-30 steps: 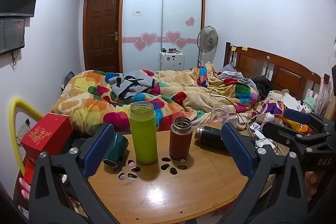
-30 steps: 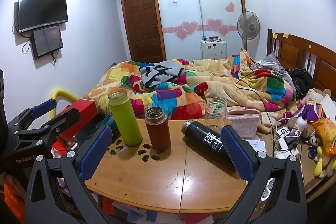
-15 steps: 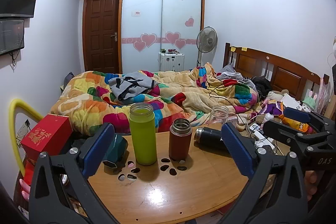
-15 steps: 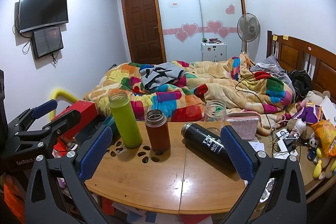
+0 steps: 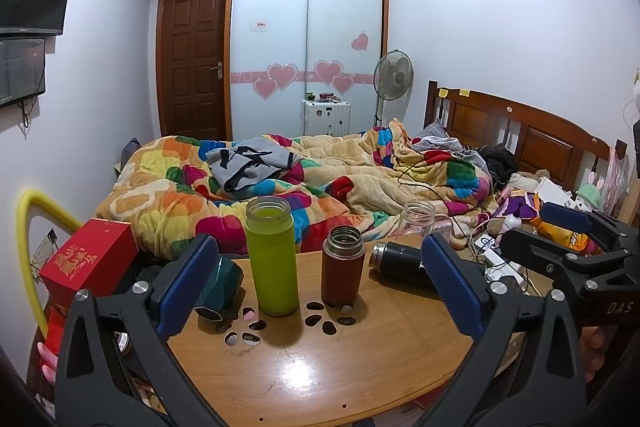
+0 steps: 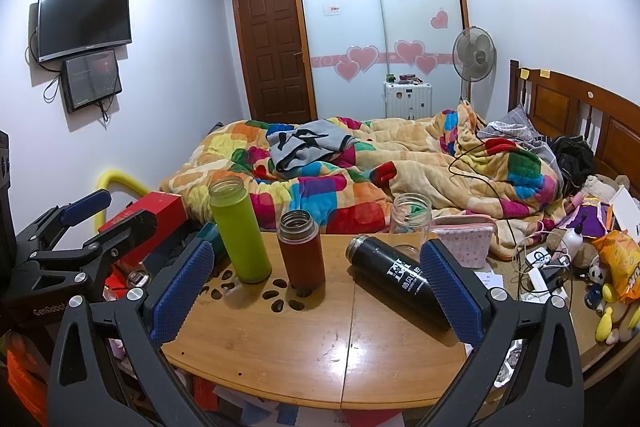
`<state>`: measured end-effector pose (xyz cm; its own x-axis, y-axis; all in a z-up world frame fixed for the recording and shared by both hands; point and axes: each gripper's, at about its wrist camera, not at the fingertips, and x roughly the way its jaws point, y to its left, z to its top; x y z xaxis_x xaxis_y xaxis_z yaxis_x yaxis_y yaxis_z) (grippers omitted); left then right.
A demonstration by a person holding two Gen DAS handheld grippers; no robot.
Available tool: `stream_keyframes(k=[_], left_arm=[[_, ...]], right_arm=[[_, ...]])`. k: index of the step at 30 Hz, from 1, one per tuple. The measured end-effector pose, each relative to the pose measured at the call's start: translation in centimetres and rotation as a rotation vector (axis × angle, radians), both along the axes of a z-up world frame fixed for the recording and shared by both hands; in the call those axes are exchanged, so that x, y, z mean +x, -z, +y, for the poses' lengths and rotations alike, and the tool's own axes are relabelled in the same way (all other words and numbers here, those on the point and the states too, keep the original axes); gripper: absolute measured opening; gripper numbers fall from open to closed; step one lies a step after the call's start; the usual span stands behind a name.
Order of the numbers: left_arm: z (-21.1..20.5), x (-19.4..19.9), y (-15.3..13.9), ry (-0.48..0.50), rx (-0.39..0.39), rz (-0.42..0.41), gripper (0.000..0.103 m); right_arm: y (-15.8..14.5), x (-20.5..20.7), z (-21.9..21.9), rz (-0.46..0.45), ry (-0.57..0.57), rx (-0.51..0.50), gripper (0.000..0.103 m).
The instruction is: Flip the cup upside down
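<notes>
A green cup and a shorter brown cup stand upright and open-topped on the wooden table. A black flask lies on its side to their right. A clear glass jar stands at the far edge. My left gripper is open and empty, short of the cups. My right gripper is open and empty, its right pad beside the black flask.
A dark teal object sits at the table's left. A red box stands left of the table. A bed with a colourful blanket lies behind. Cables and clutter fill the right.
Both views have shifted very slightly; the cups and flask have not moved and both grippers stay open.
</notes>
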<state>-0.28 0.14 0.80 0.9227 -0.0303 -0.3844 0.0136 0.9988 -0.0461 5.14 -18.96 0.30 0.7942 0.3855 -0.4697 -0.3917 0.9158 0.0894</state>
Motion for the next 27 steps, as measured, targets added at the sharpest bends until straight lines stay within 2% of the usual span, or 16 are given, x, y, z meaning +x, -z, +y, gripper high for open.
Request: stream_keyframes(k=[27], left_arm=[[-0.09,0.22,-0.13,0.003,0.0,0.003,0.103]], right_arm=[[-0.18,-0.08,0.04,-0.003,-0.001,-0.001,0.103]])
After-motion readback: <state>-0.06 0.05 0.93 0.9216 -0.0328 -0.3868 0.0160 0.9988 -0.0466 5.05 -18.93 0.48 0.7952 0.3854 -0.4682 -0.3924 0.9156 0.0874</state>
